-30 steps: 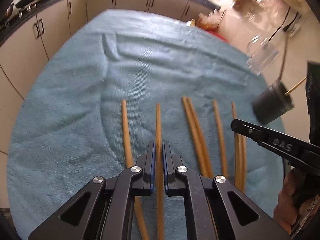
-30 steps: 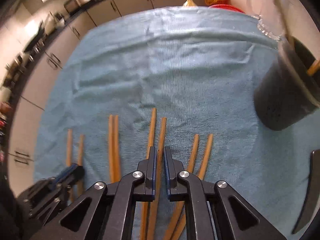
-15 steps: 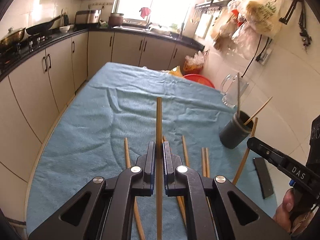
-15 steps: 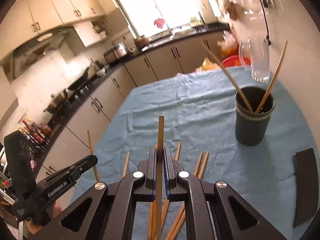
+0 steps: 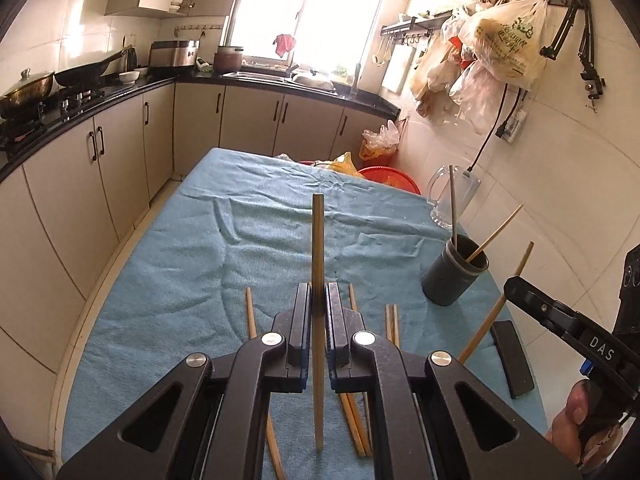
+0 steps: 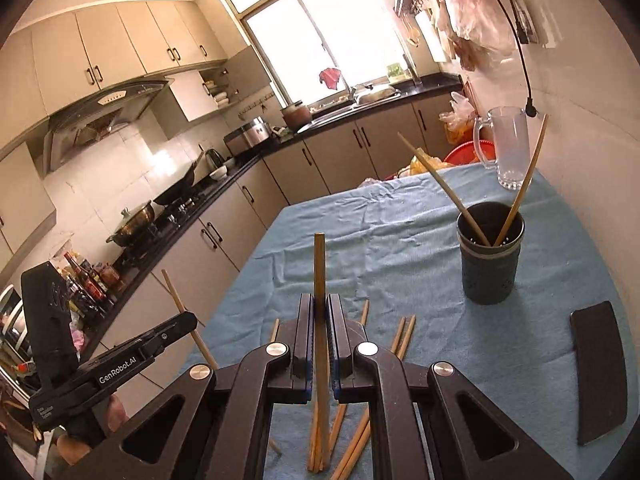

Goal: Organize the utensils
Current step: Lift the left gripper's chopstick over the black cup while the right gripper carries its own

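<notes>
left gripper [image 5: 318, 312] clamping chopstick [image 5: 318, 240] — right gripper [image 6: 320, 320] likewise

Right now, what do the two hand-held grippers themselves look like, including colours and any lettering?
Both are matte black, angular frames with triangular cut-outs and round silver screws. The fingers are flat black bars with blue edging on the pads. The left hand-held gripper reads "GenRobot.AI" in white along its side in the right wrist view; the right hand-held gripper shows white "DAS". No cables or sleeves are visible.
</notes>
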A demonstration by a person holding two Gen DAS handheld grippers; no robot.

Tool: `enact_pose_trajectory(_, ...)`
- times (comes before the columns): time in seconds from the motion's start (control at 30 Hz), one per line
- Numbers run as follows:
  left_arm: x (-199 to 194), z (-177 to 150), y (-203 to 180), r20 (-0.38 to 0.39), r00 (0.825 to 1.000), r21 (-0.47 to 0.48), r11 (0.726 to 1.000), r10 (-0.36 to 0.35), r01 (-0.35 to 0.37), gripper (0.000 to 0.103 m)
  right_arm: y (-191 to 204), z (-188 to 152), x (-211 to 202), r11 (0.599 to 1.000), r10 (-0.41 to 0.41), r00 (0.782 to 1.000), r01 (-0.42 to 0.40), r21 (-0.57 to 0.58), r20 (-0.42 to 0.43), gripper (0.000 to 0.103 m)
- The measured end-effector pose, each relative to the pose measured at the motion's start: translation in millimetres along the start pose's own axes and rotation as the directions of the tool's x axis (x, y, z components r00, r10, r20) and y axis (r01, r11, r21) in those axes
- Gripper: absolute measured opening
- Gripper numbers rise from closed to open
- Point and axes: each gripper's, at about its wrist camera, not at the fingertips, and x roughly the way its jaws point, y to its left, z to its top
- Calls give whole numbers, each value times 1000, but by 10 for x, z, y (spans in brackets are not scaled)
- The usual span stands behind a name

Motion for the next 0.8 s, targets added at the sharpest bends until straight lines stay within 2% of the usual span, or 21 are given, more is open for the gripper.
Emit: enact_pose_trajectory(0.8,-144,106,-164,36,999,24,1000,-14,13,6,-180,94,-289,999,-24,997,20,47,74,7)
